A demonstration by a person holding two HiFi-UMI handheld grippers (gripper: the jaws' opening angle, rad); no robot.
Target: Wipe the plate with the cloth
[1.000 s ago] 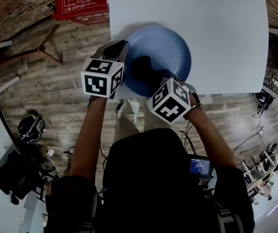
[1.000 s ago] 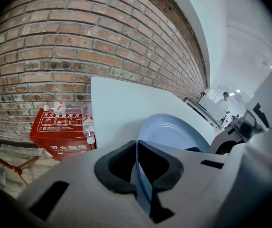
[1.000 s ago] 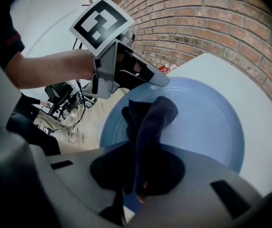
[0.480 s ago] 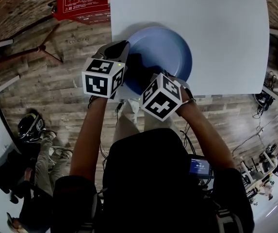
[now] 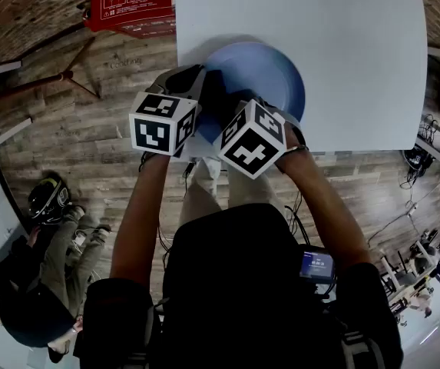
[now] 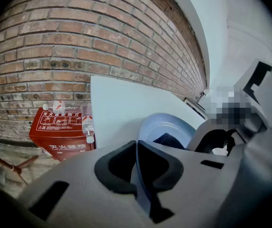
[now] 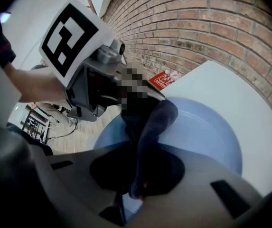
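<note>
Nearest the camera, low in the head view, the forearms (image 5: 139,214) reach up to two grippers at mid-frame. The left cube (image 5: 162,121) has not shifted over the last second. The right cube (image 5: 252,138) has slid left and slightly up, and now sits just beside it. A second ago the cloth (image 7: 152,122) lay as an open dark patch in the plate's middle. Now it is mostly under the right cube, toward the plate's left side. I judge this to be a wiping stroke in progress, running from the centre toward the held rim. The plate's (image 5: 277,68) right half is bare blue, but whether it has been wiped cannot be told.

The head view hides both sets of jaws under the cubes, and the gripper views supply them. The right gripper (image 7: 136,175) is clamped on a fold of the dark cloth, which trails from the jaws down onto the plate. The left gripper (image 6: 136,169) stays pinched on the plate's thin near-left rim, steadying it. Its view also shows the cloth as a dark lump in the dish.

Farther off, the plate sits at the near left corner of the white table (image 5: 342,37). Beyond that, at upper left, are a red box (image 5: 131,6) and a brick wall (image 6: 79,46). Only the head view shows a person (image 5: 28,306) crouching at lower left, absent a second ago.
</note>
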